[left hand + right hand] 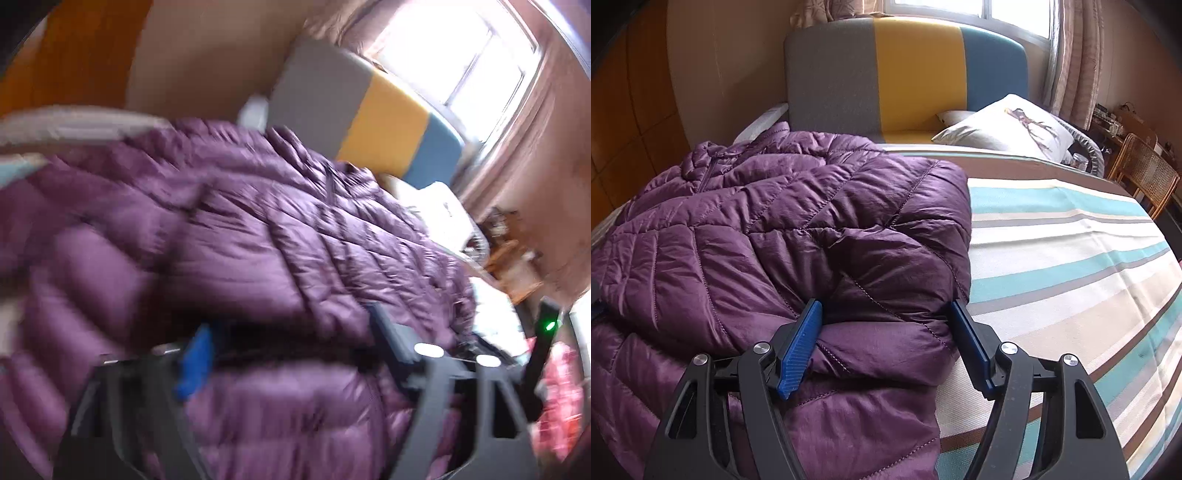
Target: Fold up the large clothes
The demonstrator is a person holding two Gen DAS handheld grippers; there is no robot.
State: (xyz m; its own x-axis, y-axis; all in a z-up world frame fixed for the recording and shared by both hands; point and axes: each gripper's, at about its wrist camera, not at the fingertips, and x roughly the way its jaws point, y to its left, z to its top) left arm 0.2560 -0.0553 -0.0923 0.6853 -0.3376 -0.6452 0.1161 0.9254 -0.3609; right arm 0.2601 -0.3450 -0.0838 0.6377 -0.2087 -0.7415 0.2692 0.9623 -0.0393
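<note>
Lying across the left half of the bed (pixel 1071 236), the purple quilted jacket (pixel 768 229) is bunched and partly doubled over — its collar end points toward the headboard (pixel 905 74), its lower part spills over the near edge of the mattress. The striped sheet is bare on the right half, and a white pillow (pixel 1008 127) rests at the far right corner, just beside the headboard's blue panel.

The right gripper (pixel 886 317) hangs over the near edge of the bed with its jaws spread wide; a puffy fold of the jacket sits between the blue pads (pixel 801 343), the left pad pressed against the cloth, the right pad at the fold's edge where jacket meets sheet.

The left gripper (pixel 288 332) shows in a heavily blurred, tilted view — its jaws stand apart too, with a bulge of jacket (pixel 240 240) between them, though whether they touch the fabric I cannot tell. A wicker chair (pixel 1145 177) stands beyond the bed's right side, near the curtain (pixel 1075 55).
</note>
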